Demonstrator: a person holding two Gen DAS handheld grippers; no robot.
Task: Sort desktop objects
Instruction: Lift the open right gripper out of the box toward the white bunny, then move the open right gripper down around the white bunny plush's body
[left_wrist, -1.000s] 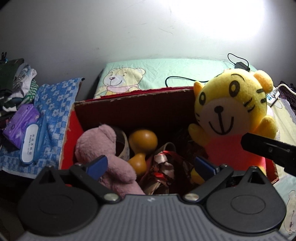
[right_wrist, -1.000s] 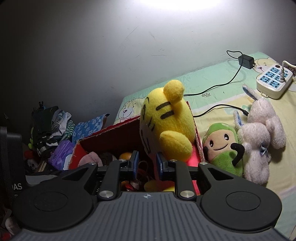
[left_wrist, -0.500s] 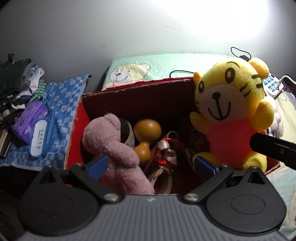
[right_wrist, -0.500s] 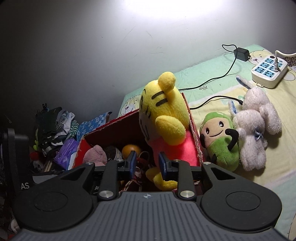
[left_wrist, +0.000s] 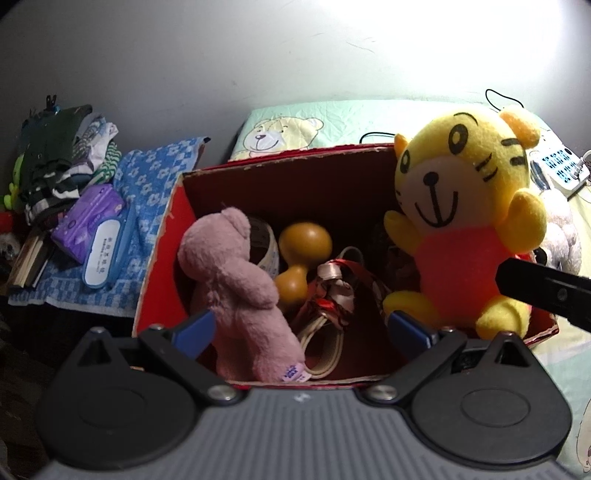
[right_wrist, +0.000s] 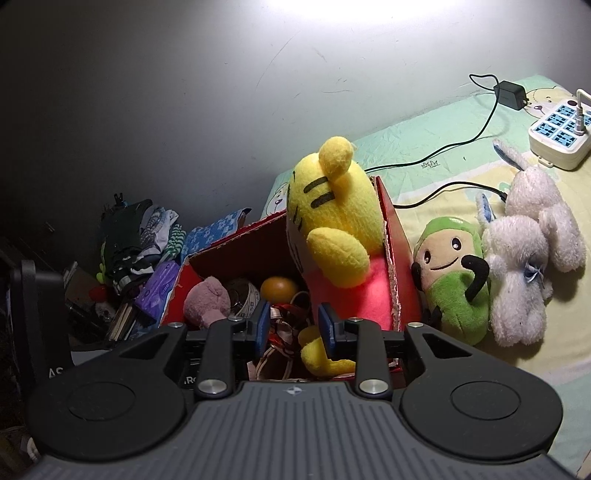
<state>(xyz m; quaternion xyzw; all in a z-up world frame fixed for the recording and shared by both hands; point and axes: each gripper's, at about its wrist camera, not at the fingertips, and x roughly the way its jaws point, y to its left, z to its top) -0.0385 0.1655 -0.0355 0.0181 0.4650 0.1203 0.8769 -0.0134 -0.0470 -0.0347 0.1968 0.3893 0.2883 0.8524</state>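
We are sorting soft toys into the red cardboard box (left_wrist: 162, 254), and by our reading we are just setting the yellow tiger plush (left_wrist: 465, 221) in its right-hand end. The tiger is sitting upright against the right wall, its long axis running from feet to ears and tipping a little outward over the rim; in the left wrist view its face is turned toward the inside of the box and our left gripper (left_wrist: 301, 328), while the right wrist view shows its back and side. The right gripper (right_wrist: 291, 326) is hovering over the near edge of the box with its blue pads (right_wrist: 263, 325) parted by a narrow gap; one yellow foot is lying just under the right pad, but we are seeing nothing pinched between them, so we judge the tiger to be free. The left gripper's fingers are spread wide, with the pink teddy bear (left_wrist: 236, 291) standing between them, not gripped. Beside the bear, a wooden gourd (left_wrist: 301, 258) and a ribbon bundle (left_wrist: 334, 291) are lying on the box floor. On the bedsheet right of the box, the green plush doll (right_wrist: 452, 273) and the white plush rabbit (right_wrist: 528, 254) are waiting. Next, we think, the right gripper is needing to lift clear, swing right, open wider and close on the green doll's body.
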